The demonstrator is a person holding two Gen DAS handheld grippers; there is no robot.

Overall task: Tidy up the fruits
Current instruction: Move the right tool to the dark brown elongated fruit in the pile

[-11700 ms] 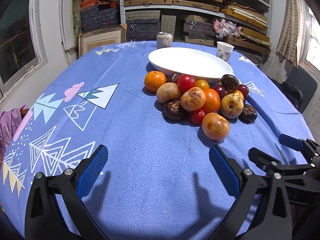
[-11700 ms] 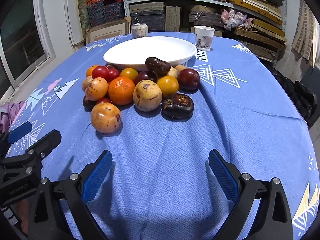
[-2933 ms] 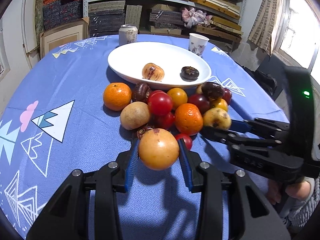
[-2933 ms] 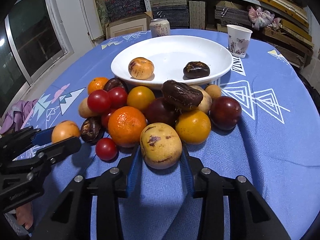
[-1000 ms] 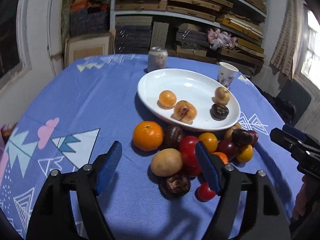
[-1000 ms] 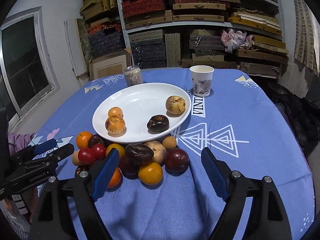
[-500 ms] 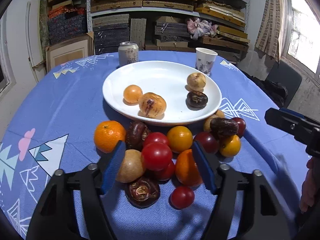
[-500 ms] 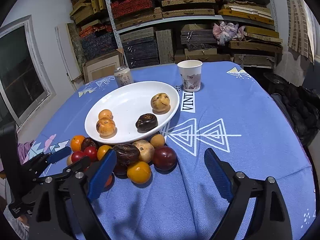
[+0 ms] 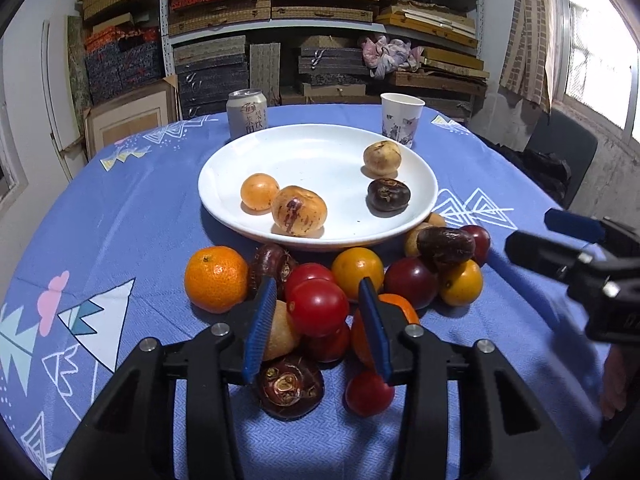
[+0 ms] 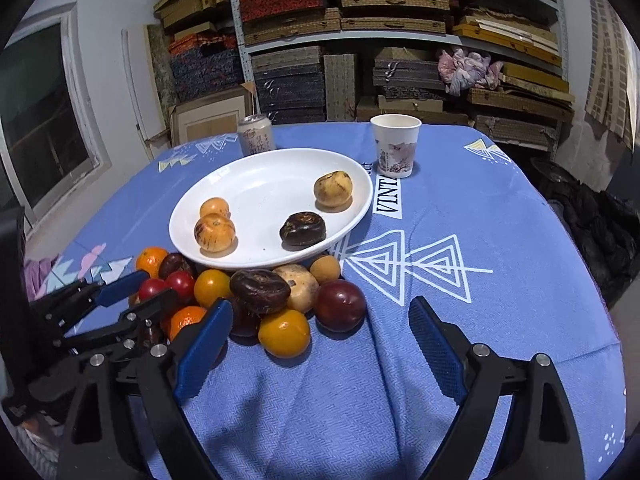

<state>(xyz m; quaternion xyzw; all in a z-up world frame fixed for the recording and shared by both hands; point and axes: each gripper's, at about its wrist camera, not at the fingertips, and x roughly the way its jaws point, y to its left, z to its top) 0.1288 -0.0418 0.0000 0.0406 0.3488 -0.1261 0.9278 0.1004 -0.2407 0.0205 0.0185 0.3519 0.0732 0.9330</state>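
Observation:
A white plate (image 9: 320, 148) holds several fruits: a small orange one (image 9: 259, 192), a blotched yellow one (image 9: 299, 211), a dark one (image 9: 388, 196) and a pale one (image 9: 381, 157). A pile of loose fruit lies on the blue cloth in front of it. My left gripper (image 9: 318, 314) straddles a red tomato (image 9: 317, 307) on the pile; its blue pads stand just off the tomato's sides. My right gripper (image 10: 320, 344) is open and empty above the cloth, near an orange fruit (image 10: 284, 333) and a dark red plum (image 10: 340, 310). The plate also shows in the right wrist view (image 10: 256, 184).
A drink can (image 9: 247, 115) and a paper cup (image 9: 400, 119) stand behind the plate. An orange (image 9: 216, 279) and a dark fruit (image 9: 289, 385) lie at the pile's left and front. Shelves of boxes fill the back wall. Dark bags lie beyond the table's right edge (image 10: 600, 216).
My left gripper has moved down and forward onto the pile and narrowed around the red tomato. My right gripper has come slightly closer to the pile and stays open.

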